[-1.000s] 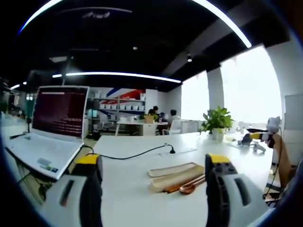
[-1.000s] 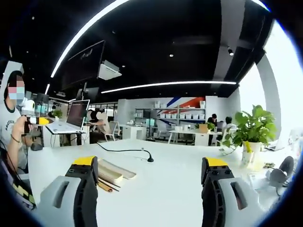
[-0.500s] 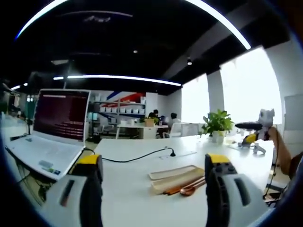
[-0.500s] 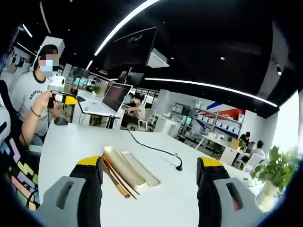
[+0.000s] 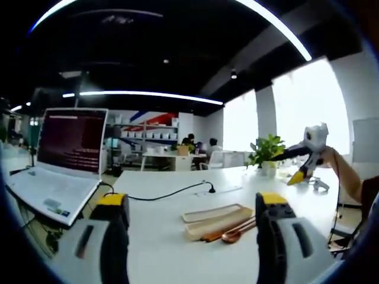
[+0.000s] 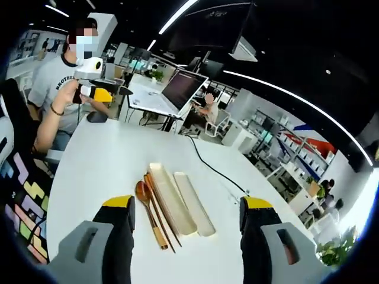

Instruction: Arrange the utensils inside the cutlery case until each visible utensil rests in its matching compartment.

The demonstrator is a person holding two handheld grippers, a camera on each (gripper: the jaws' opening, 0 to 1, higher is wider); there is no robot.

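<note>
- The left gripper (image 5: 190, 236) is held above the white table (image 5: 154, 248). Its jaws stand wide apart with nothing between them.
- The right gripper (image 6: 187, 236) is also up over the table (image 6: 95, 154). Its jaws are wide apart too and hold nothing.
- The cutlery case (image 6: 170, 204) lies flat on the table, past the right gripper's jaws. It is long and pale, and it is open.
- The lid (image 6: 194, 203) lies just beside the case, on the side away from the spoon.
- A wooden spoon (image 6: 148, 210) lies on the table just beside the case, not inside it. Its round bowl is near the left jaw in the right gripper view.
- Thin wooden chopsticks (image 6: 159, 213) lie between the spoon and the case.
- In the left gripper view the case (image 5: 216, 219) lies between the jaws, farther off. The spoon (image 5: 237, 232) lies in front of it, near the right jaw.
- An open laptop (image 5: 62, 165) sits at the left side of the table.
- A black cable (image 5: 166, 194) runs across the table behind the case.
- A green plant (image 5: 265, 157) stands far back by the window.
- A person (image 6: 59, 89) sits at the table's end.
</note>
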